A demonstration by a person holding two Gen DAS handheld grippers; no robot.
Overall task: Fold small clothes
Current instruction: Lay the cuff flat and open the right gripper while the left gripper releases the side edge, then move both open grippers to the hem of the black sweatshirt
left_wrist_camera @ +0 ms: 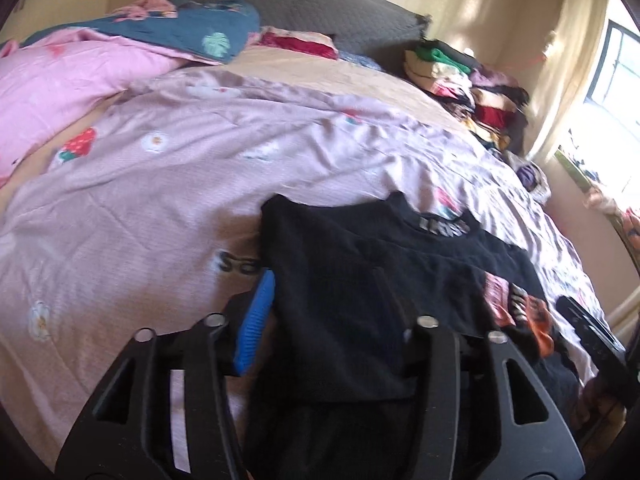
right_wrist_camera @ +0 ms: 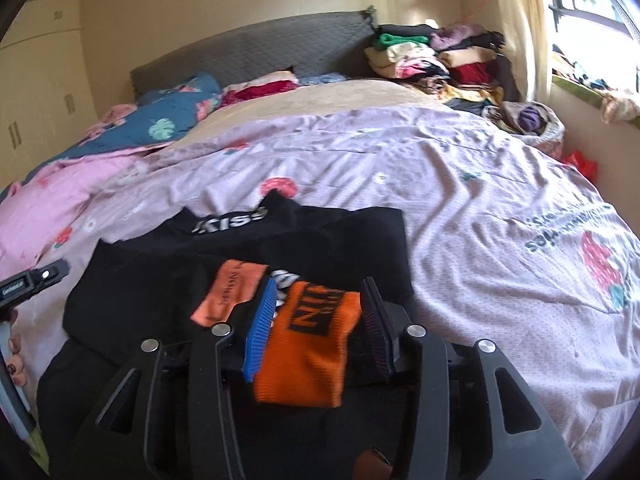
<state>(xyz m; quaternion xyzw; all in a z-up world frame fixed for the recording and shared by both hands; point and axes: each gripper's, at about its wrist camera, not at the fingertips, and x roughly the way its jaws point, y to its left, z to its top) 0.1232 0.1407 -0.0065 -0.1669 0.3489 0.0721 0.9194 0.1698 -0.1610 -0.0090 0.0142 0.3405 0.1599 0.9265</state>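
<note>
Wide bed w/ grey quilted headboard (right_wrist_camera: 256, 46), covered by wrinkled lilac printed sheet (right_wrist_camera: 460, 184) (strawberries, daisies, some lettering). Black folded top w/ orange patches (right_wrist_camera: 160, 280) lies flat on sheet at near edge. Crumpled pink quilt (left_wrist_camera: 60, 84) & teal leaf-print blanket (left_wrist_camera: 192, 28) bunched at head end, left side. Stack of mixed folded clothes (right_wrist_camera: 440, 60) piled by headboard's right corner, near window.

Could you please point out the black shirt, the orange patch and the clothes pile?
black shirt (left_wrist_camera: 352, 280), left wrist view, on its folded body.
orange patch (right_wrist_camera: 308, 344), right wrist view, on its middle below the lettering.
clothes pile (right_wrist_camera: 436, 60), right wrist view, on the stack's middle.
</note>
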